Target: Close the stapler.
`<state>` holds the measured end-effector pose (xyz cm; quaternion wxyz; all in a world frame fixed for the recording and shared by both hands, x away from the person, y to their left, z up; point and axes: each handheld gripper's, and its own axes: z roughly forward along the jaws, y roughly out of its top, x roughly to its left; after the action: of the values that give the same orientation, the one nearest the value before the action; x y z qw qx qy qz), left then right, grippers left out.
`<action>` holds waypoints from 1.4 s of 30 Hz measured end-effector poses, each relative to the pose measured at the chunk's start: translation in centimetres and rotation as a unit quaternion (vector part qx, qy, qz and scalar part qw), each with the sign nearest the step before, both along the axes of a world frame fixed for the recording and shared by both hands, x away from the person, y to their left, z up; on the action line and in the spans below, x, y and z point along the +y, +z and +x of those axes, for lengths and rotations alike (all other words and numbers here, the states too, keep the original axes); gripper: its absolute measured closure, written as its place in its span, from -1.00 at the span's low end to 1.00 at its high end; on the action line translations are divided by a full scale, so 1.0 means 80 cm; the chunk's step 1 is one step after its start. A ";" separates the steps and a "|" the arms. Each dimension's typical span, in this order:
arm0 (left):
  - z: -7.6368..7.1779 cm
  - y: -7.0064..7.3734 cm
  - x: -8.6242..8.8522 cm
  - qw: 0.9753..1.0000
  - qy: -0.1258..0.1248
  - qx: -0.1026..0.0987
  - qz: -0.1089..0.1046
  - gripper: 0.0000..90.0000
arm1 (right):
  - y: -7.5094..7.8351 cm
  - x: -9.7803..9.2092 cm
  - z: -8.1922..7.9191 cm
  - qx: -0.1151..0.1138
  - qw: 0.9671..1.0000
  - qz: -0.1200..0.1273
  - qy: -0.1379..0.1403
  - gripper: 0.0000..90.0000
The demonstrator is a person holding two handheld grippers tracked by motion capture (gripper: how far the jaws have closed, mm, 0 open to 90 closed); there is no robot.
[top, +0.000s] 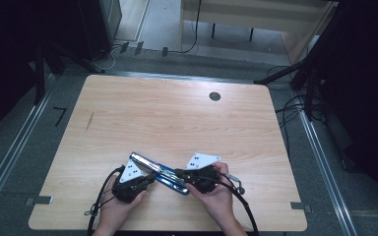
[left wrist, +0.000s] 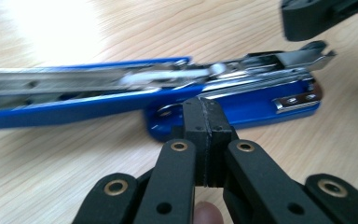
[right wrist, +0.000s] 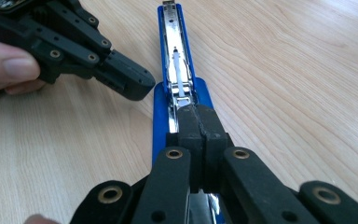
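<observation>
Surface [top: 177, 113]: light wood-grain top, a round dark grommet hole [top: 215, 96] toward the far right, otherwise bare apart from the work near the front edge.

Stapler [top: 160, 172]: blue, lying at the near-centre of the surface, between the two hands. It is swung open, the blue top cover [left wrist: 51, 109] laid out flat along one line with the base [left wrist: 242, 112], and the chrome staple channel [right wrist: 176, 60] exposed upward. No strip of staples can be made out in the channel; too blurred to be sure.

Left claw [left wrist: 204, 109]: jaws together, nothing between them, tip just at the edge of the blue base near the hinge. Contact or a hair off, can't tell.

Right claw [right wrist: 198, 116]: jaws together too, tip resting over the chrome channel at the base end. Looks like pressing or steadying, not a pinch.

Progress, my read: opening is done, stapler fully unfolded. What's left is whatever the open channel is for (loading or clearing) and then folding it shut.

Writing: none readable on the stapler. Grey plates on the grippers carry only dark dots.
</observation>
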<state>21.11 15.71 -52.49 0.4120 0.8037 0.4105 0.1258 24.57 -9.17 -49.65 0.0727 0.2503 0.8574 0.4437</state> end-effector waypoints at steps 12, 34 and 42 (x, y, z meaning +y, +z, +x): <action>0.011 -0.007 0.017 0.999 0.036 0.012 0.021 1.00 | 0.006 0.037 0.018 0.005 1.000 0.014 0.011 1.00; 0.020 -0.010 0.021 0.997 0.071 0.017 0.015 1.00 | -0.007 0.099 0.047 0.019 0.999 -0.027 0.026 1.00; 0.021 -0.009 0.017 0.996 0.083 0.014 0.023 1.00 | -0.005 0.106 0.050 0.014 0.999 -0.029 0.024 1.00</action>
<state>22.76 17.06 -53.25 0.3757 0.7781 0.4782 0.1575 28.58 -0.70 -50.08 0.0573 0.2336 0.8768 0.4164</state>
